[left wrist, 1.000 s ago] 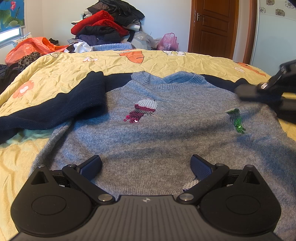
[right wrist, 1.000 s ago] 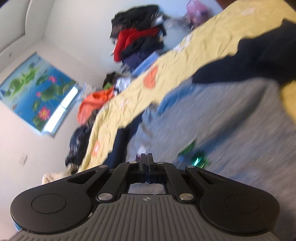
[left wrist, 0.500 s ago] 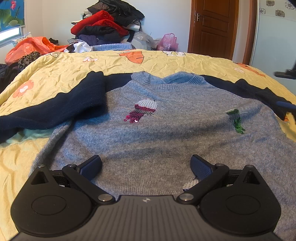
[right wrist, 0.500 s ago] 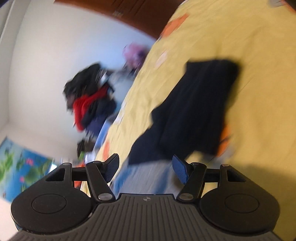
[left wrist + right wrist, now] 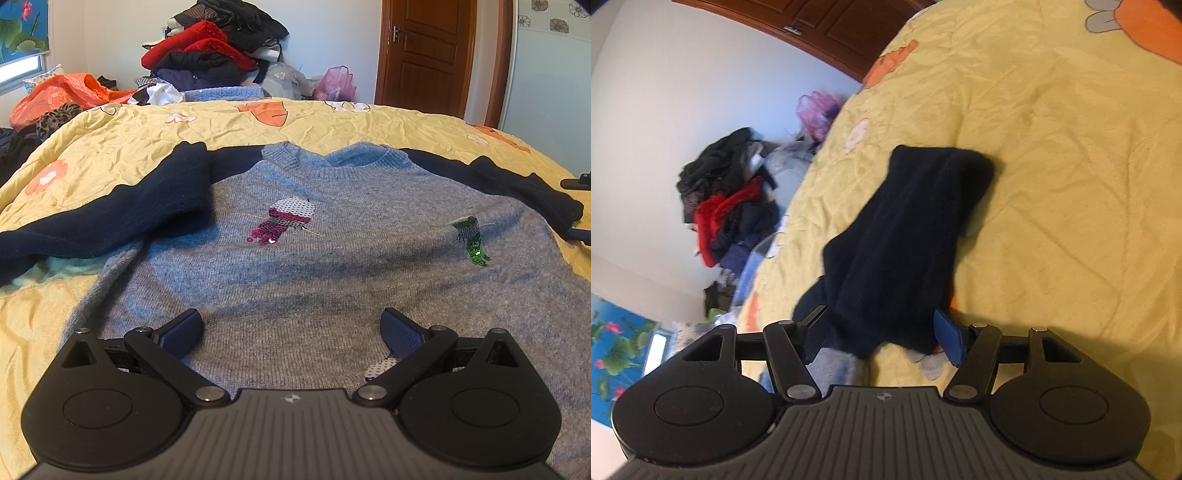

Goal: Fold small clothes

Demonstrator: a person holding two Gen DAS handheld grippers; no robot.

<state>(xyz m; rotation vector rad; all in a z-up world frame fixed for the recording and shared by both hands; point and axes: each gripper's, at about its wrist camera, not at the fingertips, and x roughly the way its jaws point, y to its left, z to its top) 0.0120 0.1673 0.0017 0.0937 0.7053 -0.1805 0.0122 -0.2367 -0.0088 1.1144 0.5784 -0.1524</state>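
One grey sweater (image 5: 332, 280) with two navy sleeves (image 5: 908, 236) and two sequin motifs (image 5: 284, 221) lies flat on a yellow floral bedspread (image 5: 314, 122); left gripper (image 5: 291, 328) and right gripper (image 5: 882, 336) both spread, the latter straddling one sleeve; one clothes heap (image 5: 214, 48) and one wooden door (image 5: 424, 55) behind.

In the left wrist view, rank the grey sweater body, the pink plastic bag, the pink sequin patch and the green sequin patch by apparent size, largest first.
1. grey sweater body, by far the largest.
2. pink plastic bag, though it lies far back, so its true size is unsure.
3. pink sequin patch.
4. green sequin patch, close to the pink one.
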